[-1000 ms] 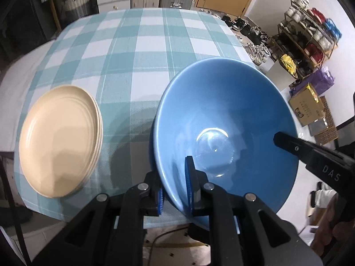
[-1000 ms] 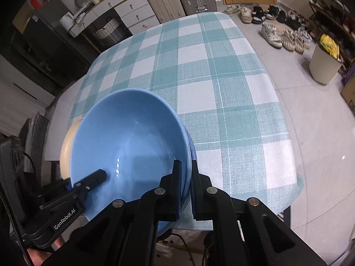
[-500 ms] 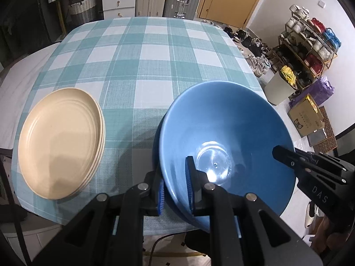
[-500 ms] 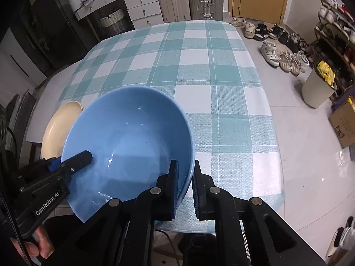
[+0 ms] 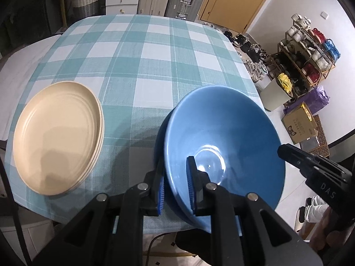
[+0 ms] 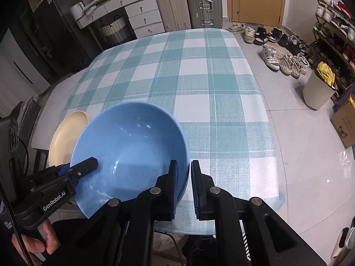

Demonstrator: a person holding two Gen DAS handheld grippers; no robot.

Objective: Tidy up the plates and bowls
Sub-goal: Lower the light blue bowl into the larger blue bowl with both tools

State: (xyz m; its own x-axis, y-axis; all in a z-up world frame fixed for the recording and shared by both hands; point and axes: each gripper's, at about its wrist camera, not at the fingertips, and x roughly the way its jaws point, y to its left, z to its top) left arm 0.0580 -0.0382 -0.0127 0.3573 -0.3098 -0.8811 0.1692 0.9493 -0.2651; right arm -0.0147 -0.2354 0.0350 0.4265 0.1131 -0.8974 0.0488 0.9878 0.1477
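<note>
The checked surface [image 5: 137, 62] is bare apart from two things, both near my edge of it. The blue bowl [image 5: 221, 133] is at the near right edge, tipped a little towards me and partly out past the edge, so I judge it is carried between my two tools, not resting on its own. It is empty, with only a glint in its base. A darker blue edge shows just behind its left rim; that may be a second bowl nested under it, but I cannot tell. To its left, apart from it, is a stack of cream plates [image 5: 57, 137] with several rims showing and nothing on the top one. My left tool [image 5: 175, 188] is narrow, one jaw inside the bowl's near-left rim and one outside, holding it. My right tool [image 6: 184, 181] is just as narrow across the opposite rim, gripping the wall. I judge the plates already gathered and the bowl step in hand: next I must settle the bowl level and fully onto the surface before letting go on either side.
</note>
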